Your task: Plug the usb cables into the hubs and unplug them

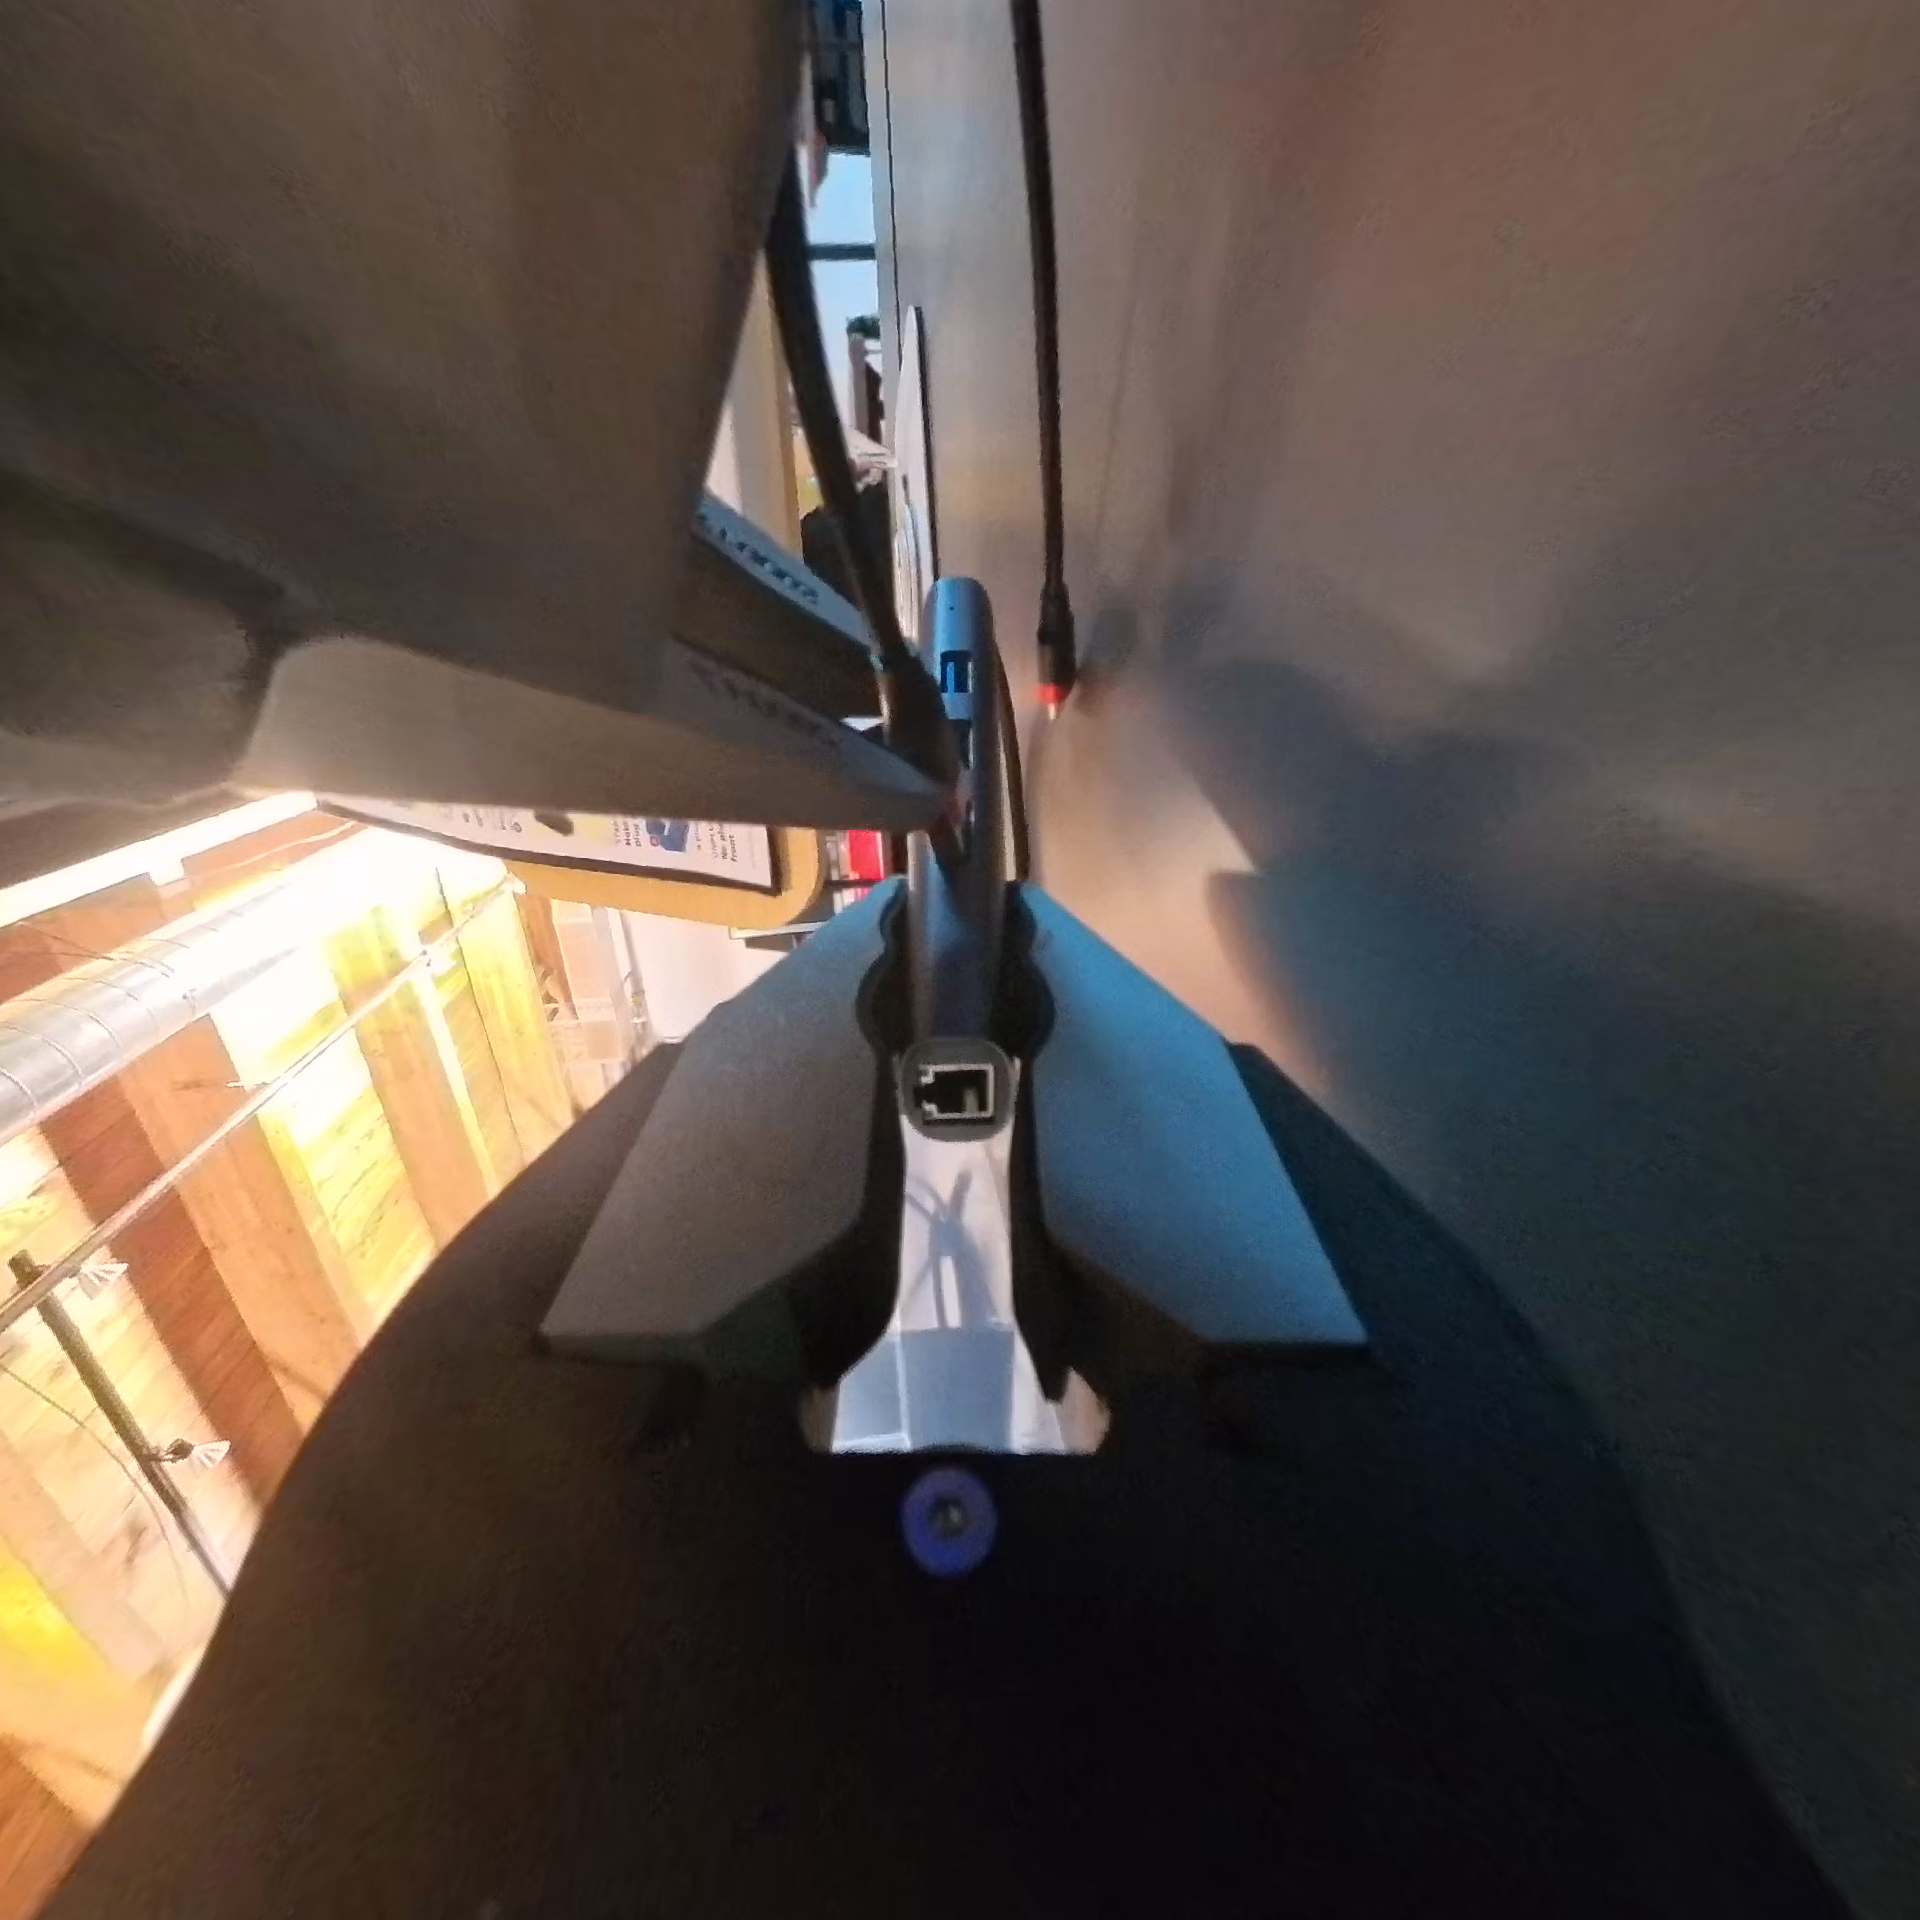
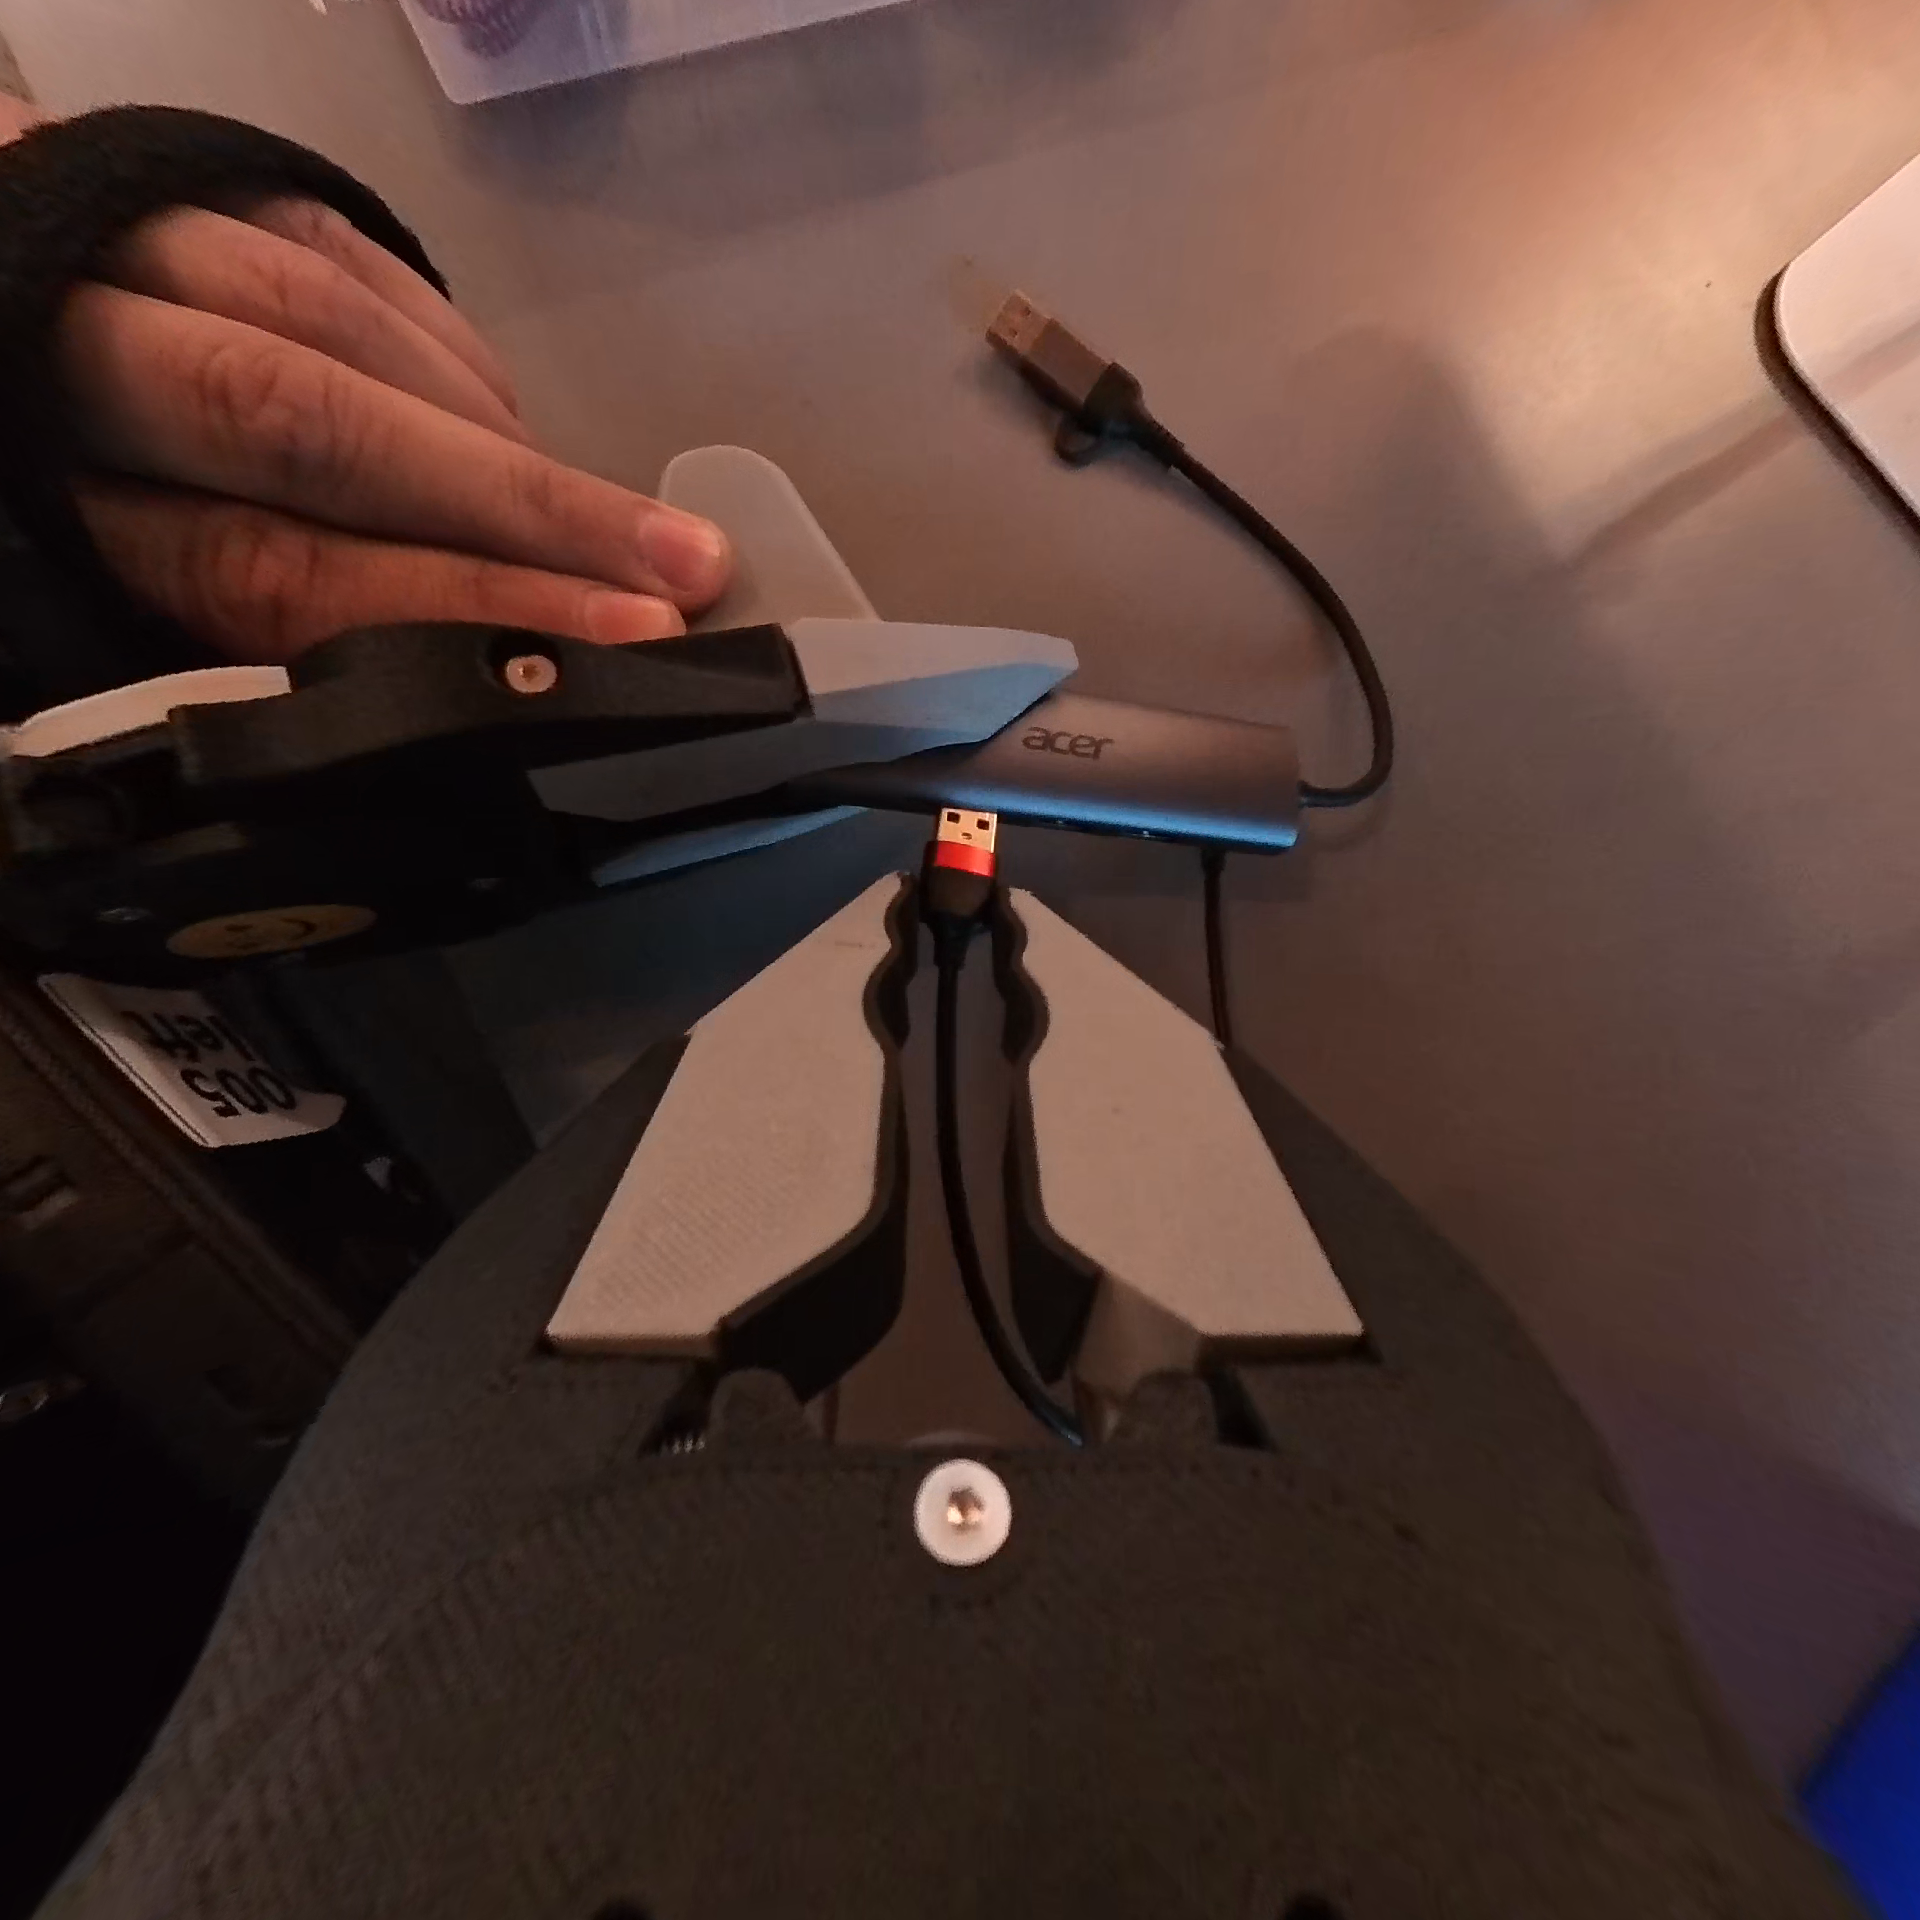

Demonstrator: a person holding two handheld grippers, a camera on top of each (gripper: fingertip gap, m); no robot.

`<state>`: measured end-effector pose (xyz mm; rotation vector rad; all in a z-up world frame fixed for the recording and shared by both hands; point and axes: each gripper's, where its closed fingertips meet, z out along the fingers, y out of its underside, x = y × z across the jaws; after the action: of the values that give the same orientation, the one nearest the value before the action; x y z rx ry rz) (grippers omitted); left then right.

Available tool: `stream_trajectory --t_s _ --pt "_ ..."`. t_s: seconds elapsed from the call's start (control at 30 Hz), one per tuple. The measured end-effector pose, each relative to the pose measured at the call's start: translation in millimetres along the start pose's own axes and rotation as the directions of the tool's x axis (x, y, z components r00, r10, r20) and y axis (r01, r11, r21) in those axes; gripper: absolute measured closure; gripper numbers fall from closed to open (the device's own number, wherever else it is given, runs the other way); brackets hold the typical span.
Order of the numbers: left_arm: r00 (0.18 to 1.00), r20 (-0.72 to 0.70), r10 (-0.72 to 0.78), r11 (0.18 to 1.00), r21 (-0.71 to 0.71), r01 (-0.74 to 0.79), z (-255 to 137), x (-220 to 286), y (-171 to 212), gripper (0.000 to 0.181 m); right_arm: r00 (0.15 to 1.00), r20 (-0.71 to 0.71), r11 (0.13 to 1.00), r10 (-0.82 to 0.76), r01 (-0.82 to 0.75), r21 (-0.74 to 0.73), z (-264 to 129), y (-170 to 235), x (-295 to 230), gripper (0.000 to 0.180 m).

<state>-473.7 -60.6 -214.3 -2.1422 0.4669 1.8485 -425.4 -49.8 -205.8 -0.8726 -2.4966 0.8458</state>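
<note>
A grey USB hub (image 2: 1164,753) is held just above the grey table. My left gripper (image 2: 935,743) is shut on its left end; in the left wrist view (image 1: 956,904) the hub (image 1: 951,1101) runs between the jaws, end port facing the camera. My right gripper (image 2: 961,899) is shut on a black cable with a red-collared USB plug (image 2: 966,836). The plug's metal tip meets the hub's near side; I cannot tell how deep it sits. The hub's own lead ends in a loose USB plug (image 2: 1039,338) on the table. The right gripper's finger (image 1: 623,727) shows in the left wrist view.
A second black cable with a red-tipped plug (image 1: 1055,665) lies on the table beside the hub. A white flat device corner (image 2: 1849,343) sits at the right edge, a blue object (image 2: 1881,1392) at lower right, a clear plastic container (image 2: 623,42) at the top. A person's hand (image 2: 364,468) holds the left gripper. The gap from one gripper's tips to the other's is roughly 5 cm.
</note>
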Motion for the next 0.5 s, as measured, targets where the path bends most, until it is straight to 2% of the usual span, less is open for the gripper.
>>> stream_trajectory --t_s 0.2,0.37,0.5 --pt "0.999 -0.034 -0.039 0.998 0.046 0.041 -3.3 1.2 -5.6 0.168 0.995 0.076 0.996 -0.068 0.064 0.06 -4.7 1.2 -2.3 0.169" --pt "0.996 -0.047 -0.074 0.996 0.046 0.076 -1.6 -0.3 -3.6 0.168 0.992 0.121 0.997 -0.03 0.022 0.073 1.5 5.3 -2.4 0.168" --pt "0.995 -0.067 -0.075 0.995 0.057 0.079 2.7 3.3 -5.1 0.168 0.996 0.082 0.998 -0.04 0.036 0.056 1.9 7.8 1.8 0.168"
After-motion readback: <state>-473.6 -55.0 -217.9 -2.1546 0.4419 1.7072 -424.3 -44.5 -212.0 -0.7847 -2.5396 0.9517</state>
